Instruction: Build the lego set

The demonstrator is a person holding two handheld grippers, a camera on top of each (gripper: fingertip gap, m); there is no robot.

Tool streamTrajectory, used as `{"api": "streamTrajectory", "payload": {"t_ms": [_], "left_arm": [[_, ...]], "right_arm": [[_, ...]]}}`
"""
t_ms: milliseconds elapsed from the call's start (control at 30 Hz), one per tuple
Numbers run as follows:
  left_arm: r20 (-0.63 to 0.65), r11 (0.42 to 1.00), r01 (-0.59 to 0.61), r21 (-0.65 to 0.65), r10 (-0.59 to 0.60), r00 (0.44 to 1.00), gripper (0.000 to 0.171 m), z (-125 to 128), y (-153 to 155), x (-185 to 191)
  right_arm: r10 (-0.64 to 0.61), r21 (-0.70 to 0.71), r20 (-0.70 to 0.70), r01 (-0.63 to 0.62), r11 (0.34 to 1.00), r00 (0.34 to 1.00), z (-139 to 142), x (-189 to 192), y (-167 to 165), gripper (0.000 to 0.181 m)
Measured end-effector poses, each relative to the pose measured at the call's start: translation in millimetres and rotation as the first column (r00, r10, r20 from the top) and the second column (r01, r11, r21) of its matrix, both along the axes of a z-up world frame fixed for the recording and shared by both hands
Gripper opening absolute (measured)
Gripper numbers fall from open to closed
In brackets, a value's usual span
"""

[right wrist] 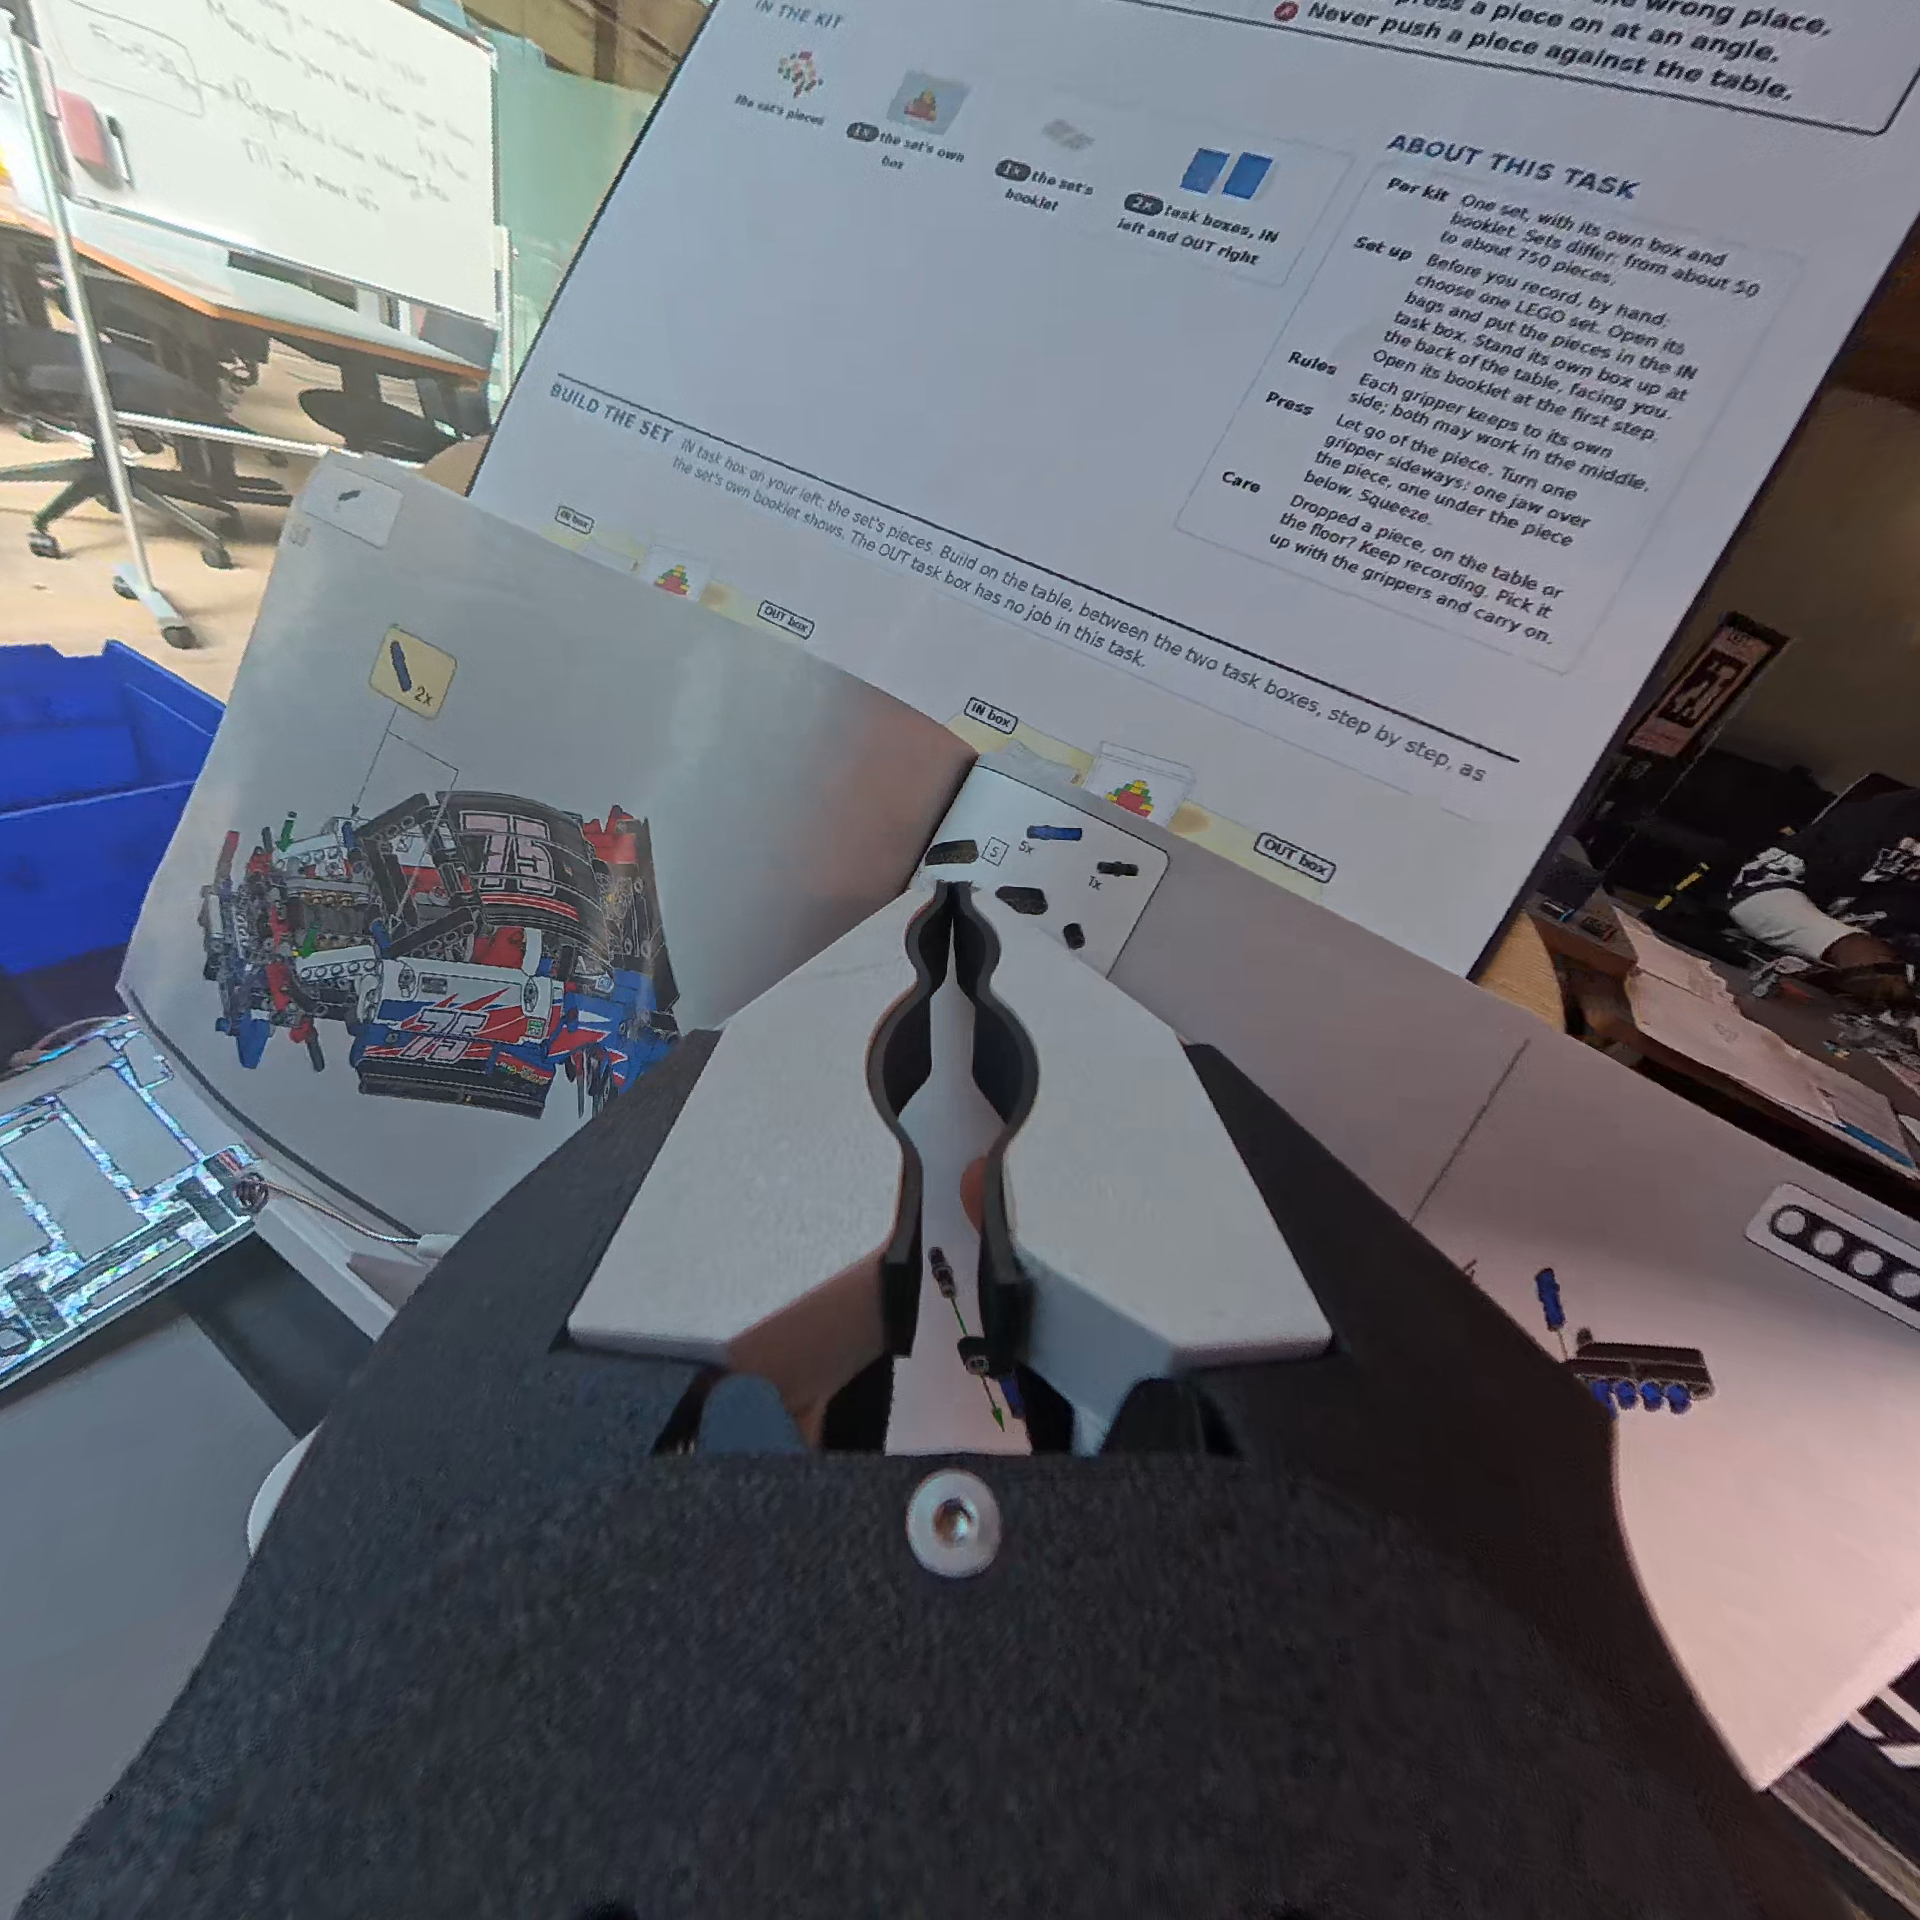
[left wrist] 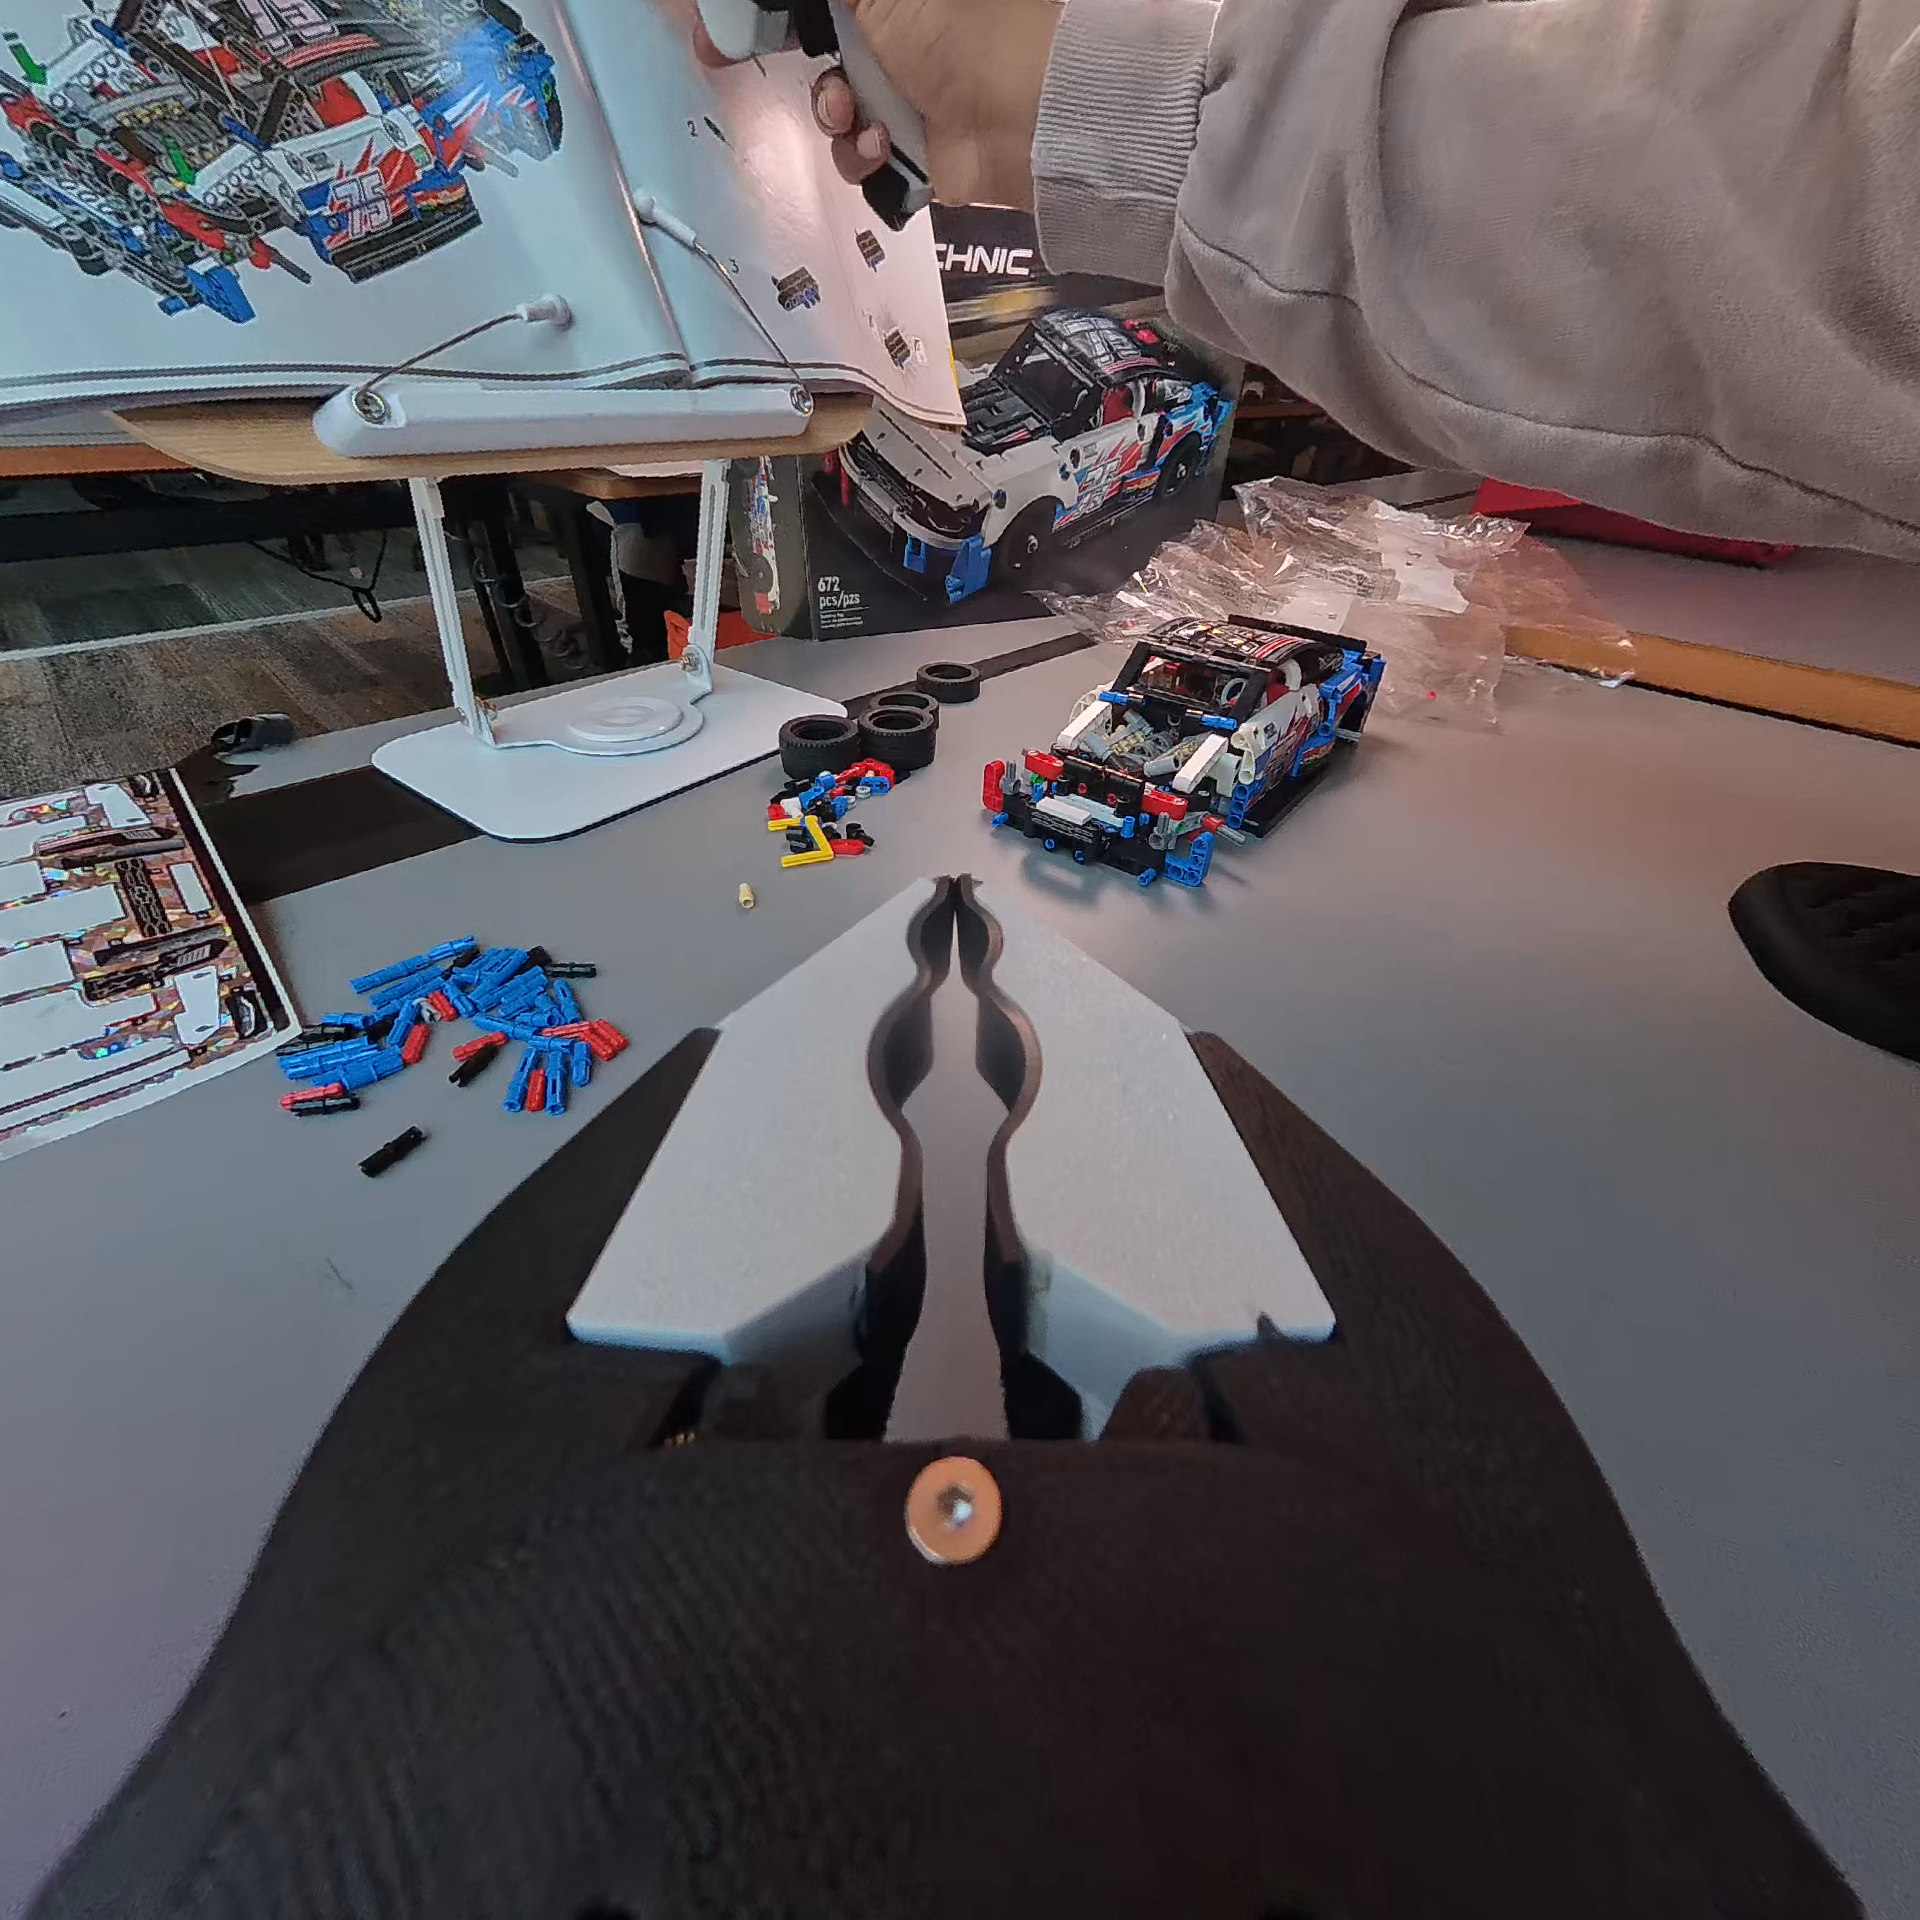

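My left gripper (left wrist: pixel 956 883) is shut and empty, hovering low over the grey table (left wrist: pixel 1455 1143). The partly built Lego car (left wrist: pixel 1174 748) stands just ahead and to its right. Blue, red and black pins (left wrist: pixel 468 1018) lie to its left, and a small mixed pile (left wrist: pixel 826 810) and black tyres (left wrist: pixel 883 722) lie ahead. My right gripper (right wrist: pixel 951 888) is shut and lies over the booklet's lifted right page (right wrist: pixel 1455 1195); I cannot tell whether it pinches the page. It also shows in the left wrist view (left wrist: pixel 883 156), held up at the booklet (left wrist: pixel 312 156) on its stand.
The white stand base (left wrist: pixel 582 758) sits ahead left, the set's box (left wrist: pixel 997 478) stands behind the car, and empty plastic bags (left wrist: pixel 1351 582) lie at the right. A sticker sheet (left wrist: pixel 114 935) lies at the left. A grey sleeve (left wrist: pixel 1507 260) crosses above the car. A blue bin (right wrist: pixel 83 810) and a large screen (right wrist: pixel 1143 364) stand behind the booklet. Some 45 centimetres of space lies between my two pairs of fingers.
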State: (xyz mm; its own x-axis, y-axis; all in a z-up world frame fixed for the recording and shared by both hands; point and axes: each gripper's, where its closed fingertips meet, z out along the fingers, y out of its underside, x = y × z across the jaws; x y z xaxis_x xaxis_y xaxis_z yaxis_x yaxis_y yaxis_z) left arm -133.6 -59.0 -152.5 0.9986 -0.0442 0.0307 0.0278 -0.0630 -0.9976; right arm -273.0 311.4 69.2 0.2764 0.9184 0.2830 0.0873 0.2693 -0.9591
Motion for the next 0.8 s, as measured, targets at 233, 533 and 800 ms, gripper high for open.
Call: {"api": "streamTrajectory", "payload": {"t_ms": [233,533,800], "left_arm": [[-0.006,1.000,0.009,-0.006,-0.009,1.000,0.000,-1.0,0.7,2.3],[0.001,1.000,0.010,-0.001,-0.010,1.000,0.000,0.7,-0.4,1.7],[-0.011,0.998,-0.058,-0.006,0.058,0.998,0.001,1.7,-3.4,-11.2]], "right_arm": [[-0.008,-0.028,-0.019,0.008,1.000,1.000,14.8,5.4,13.8,0.000],[-0.016,-0.020,0.004,0.016,1.000,1.000,14.1,4.3,15.2,0.000],[0.396,-0.028,-0.105,-0.400,0.916,0.912,11.9,76.4,-114.1,0.002]]}}
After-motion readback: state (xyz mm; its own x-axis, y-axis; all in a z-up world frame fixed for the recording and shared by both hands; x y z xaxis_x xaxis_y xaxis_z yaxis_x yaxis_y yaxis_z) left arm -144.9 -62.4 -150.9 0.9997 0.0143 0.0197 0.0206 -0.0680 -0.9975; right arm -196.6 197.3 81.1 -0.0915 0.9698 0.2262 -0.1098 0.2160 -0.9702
